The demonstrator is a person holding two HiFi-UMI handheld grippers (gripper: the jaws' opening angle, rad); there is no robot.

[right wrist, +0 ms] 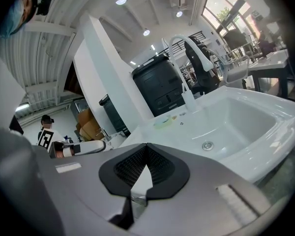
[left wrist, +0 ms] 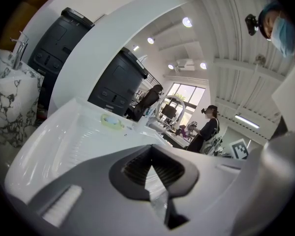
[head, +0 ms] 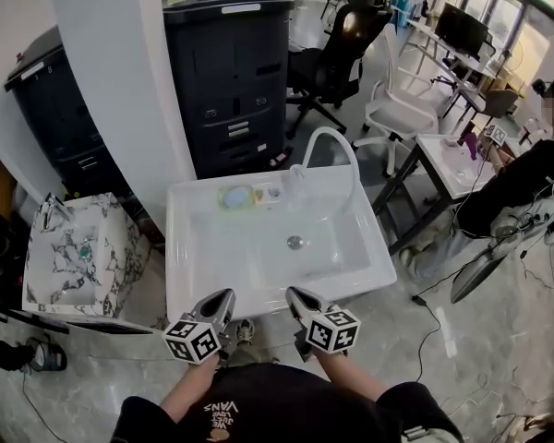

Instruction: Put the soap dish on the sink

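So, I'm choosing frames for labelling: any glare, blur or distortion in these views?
Head view: evenly lit and sharp, the white sink bright yet readable. Left gripper view: fisheye curving, dark corners, ceiling lights showing as bright spots. Right gripper view: same fisheye bend, window washed out at the top right.

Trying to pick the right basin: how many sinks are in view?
2. The white sink is in the middle of the head view; the marbled sink stands to its left. Others may be hidden behind the pillar.

There are two grippers, two sinks, one soap dish, two cabinets
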